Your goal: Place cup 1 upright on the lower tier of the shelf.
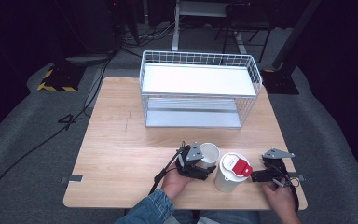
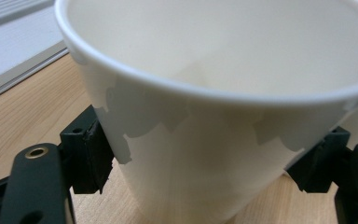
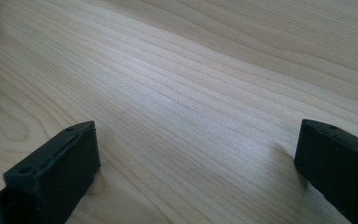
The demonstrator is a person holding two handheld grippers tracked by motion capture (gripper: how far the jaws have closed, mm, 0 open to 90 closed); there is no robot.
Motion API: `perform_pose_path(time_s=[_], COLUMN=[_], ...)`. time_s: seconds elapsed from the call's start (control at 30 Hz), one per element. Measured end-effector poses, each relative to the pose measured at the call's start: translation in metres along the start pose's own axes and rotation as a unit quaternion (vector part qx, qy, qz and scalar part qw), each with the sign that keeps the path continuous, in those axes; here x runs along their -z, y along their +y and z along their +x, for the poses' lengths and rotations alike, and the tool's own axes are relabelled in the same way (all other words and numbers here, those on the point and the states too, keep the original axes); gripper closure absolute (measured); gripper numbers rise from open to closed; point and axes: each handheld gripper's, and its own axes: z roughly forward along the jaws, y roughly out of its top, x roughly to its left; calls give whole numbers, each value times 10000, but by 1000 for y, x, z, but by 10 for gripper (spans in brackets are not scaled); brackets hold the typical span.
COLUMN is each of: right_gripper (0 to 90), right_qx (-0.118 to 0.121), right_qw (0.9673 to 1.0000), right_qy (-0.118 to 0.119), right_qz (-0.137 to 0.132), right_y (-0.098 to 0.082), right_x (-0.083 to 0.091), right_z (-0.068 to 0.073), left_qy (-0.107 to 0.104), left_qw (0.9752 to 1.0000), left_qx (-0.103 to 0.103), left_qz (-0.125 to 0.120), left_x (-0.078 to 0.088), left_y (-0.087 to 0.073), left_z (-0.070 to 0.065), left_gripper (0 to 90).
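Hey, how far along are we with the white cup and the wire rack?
Done: the left gripper is shut on the cup, pads on both sides. In hand: the cup sits on the table, beside the red-lidded container. Left: probably lifting it to the rack, whose shelves hold nothing. The right gripper is open over bare wood.

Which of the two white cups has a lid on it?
The taller white cup, nearer the right gripper, wears a white lid with a red tab. The open cup, held by the left gripper, has none.
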Motion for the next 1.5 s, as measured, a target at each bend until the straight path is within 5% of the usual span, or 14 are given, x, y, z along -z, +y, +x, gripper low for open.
perform_pose_path(time_s=[0.37, 0.8, 1.23, 1.5], right_gripper=[3, 3, 3, 3], right_qx=[-10, -20, -19, -14], right_qw=[10000, 10000, 10000, 10000], right_qy=[-4, -2, -4, -4], right_qz=[-1, -5, -4, -7], right_y=[1, 1, 1, 1], right_x=[-1, -1, -1, -1], right_z=[0, 0, 0, 0], left_qy=[107, 360, 606, 845], left_qw=[9999, 9992, 9960, 9935], left_qx=[-95, 54, 456, 625], left_qz=[-32, -167, -475, -446], left_x=[12, 27, 46, 50], left_y=[16, 29, 38, 44], left_z=[-3, 12, 50, 64], left_gripper=[222, 222, 221, 222])
